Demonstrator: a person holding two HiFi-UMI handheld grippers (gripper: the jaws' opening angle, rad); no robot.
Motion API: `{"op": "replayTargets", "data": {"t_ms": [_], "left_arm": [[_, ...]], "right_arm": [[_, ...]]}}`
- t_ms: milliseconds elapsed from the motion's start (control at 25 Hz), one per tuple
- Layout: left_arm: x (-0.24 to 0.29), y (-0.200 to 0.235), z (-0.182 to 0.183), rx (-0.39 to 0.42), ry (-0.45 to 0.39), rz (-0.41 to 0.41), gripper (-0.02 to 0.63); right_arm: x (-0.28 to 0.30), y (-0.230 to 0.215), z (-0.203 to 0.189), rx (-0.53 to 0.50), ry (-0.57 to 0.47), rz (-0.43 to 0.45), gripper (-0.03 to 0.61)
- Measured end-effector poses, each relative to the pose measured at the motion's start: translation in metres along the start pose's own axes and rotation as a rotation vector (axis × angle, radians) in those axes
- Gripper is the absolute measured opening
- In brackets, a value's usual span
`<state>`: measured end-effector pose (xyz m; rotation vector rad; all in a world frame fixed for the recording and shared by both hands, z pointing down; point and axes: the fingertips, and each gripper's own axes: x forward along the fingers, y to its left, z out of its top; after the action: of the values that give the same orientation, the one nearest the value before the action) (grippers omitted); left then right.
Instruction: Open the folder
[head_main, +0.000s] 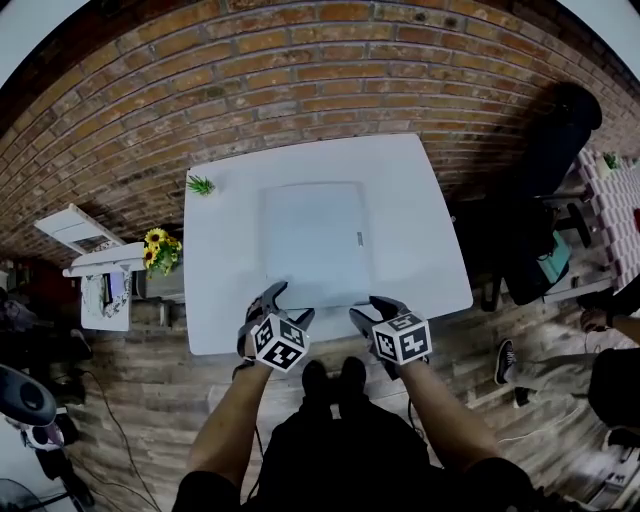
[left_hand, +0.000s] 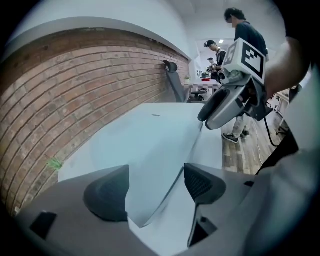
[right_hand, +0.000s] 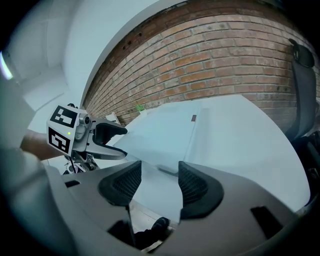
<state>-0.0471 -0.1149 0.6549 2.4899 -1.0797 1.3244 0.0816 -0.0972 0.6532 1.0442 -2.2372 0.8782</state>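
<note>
Now, your left gripper and right gripper gape (nothing clamped). Pinch too deep and the pale flat plastic folder could lift whole, unopened.

No readable text is found.
Only black-and-white square patterns are shown on the cube of the left gripper and the cube of the right gripper; no letters or numbers are carried by them. A small dark tab is seen on the folder, too small for any print to be made out.
</note>
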Motion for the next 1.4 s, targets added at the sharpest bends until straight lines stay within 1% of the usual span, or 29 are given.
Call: {"op": "replayTargets", "data": {"t_ms": [200, 440, 560, 680, 760, 1000, 1120, 1280, 1400], "left_arm": [[-0.004, 0.003, 0.006, 0.044, -0.015, 0.026, 0.347], [-0.008, 0.004, 0.01, 0.05, -0.037, 0.039, 0.337], [-0.008, 0.0, 0.011, 0.056, -0.041, 0.023, 0.316], [-0.006, -0.006, 0.017, 0.062, -0.052, -0.001, 0.313], [-0.004, -0.012, 0.022, 0.079, -0.056, -0.019, 0.313], [0.006, -0.037, 0.037, 0.137, -0.073, -0.081, 0.313], [0.011, -0.044, 0.039, 0.155, -0.073, -0.094, 0.31], [0.014, -0.048, 0.044, 0.162, -0.088, -0.094, 0.275], [0.013, -0.051, 0.052, 0.156, -0.114, -0.091, 0.247]], "right_arm": [[0.0, -0.003, -0.002, 0.017, 0.009, -0.009, 0.242], [0.0, -0.002, 0.003, 0.063, -0.015, 0.013, 0.242], [-0.002, 0.0, 0.01, 0.078, -0.041, 0.025, 0.236], [-0.005, 0.002, 0.015, 0.091, -0.061, 0.037, 0.208], [-0.006, 0.003, 0.017, 0.092, -0.07, 0.035, 0.187], [-0.007, 0.006, 0.02, 0.109, -0.092, 0.041, 0.155], [-0.007, 0.006, 0.022, 0.112, -0.095, 0.044, 0.14], [-0.008, 0.009, 0.024, 0.116, -0.106, 0.056, 0.115], [-0.008, 0.013, 0.025, 0.118, -0.112, 0.07, 0.109]]}}
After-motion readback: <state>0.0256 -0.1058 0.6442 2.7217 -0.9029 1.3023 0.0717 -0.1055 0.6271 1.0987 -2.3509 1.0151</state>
